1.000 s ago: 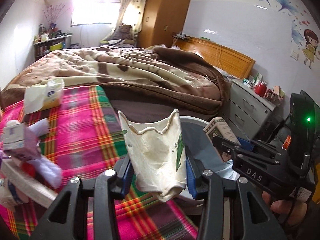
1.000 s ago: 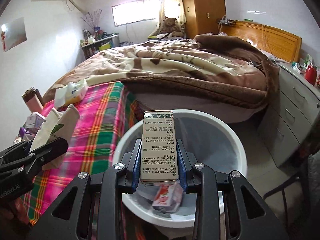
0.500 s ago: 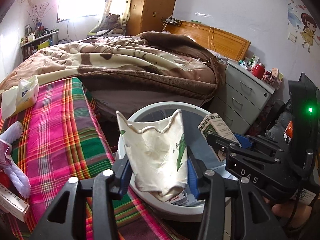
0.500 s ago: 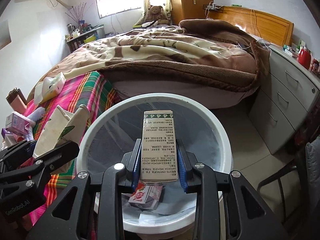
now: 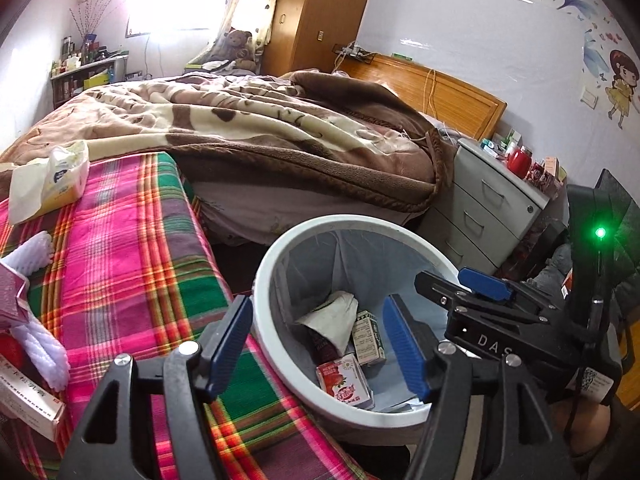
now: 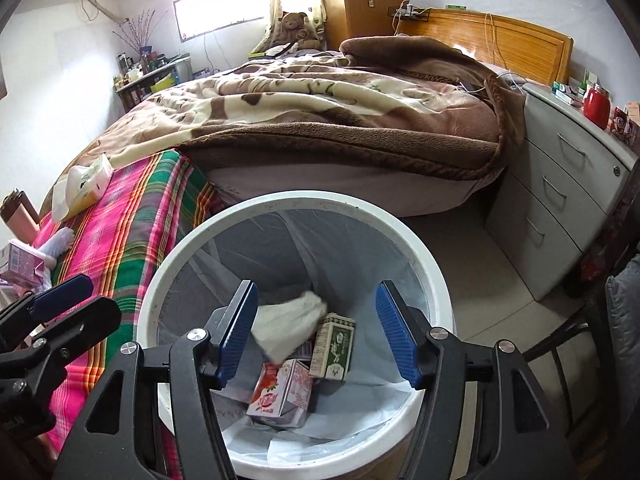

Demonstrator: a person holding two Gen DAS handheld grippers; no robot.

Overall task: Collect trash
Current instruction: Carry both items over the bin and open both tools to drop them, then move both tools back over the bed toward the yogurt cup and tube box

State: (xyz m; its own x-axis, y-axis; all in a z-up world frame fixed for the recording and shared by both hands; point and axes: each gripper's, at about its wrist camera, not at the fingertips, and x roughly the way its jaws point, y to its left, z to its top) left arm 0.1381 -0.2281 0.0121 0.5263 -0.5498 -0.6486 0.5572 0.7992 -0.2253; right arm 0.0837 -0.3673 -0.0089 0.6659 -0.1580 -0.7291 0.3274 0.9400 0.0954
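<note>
A white trash bin [image 5: 264, 280] [image 6: 424, 256] with a grey liner stands beside the plaid-covered surface. Inside it lie a crumpled white paper cup [image 5: 334, 316] [image 6: 288, 324], a green-and-white carton box [image 5: 368, 338] [image 6: 334, 346] and a red strawberry milk carton [image 5: 344, 380] [image 6: 280, 392]. My left gripper [image 5: 318, 338] hangs over the bin's left rim, its jaws opening with nothing between them. My right gripper [image 6: 316, 330] is above the bin's mouth, its jaws also opening and empty. The right gripper [image 5: 472, 292] also shows in the left wrist view.
On the plaid cloth [image 5: 128, 264] lie a tissue pack [image 5: 52, 180], white foam netting [image 5: 32, 256], a pink carton [image 6: 22, 260] and a flat medicine box [image 5: 28, 400]. A bed with a brown blanket [image 5: 260, 128] lies behind, and a grey drawer unit [image 6: 560, 200] stands to the right.
Both grippers opened. The paper cup left my left gripper and the green box left my right gripper; both now lie in the bin.
</note>
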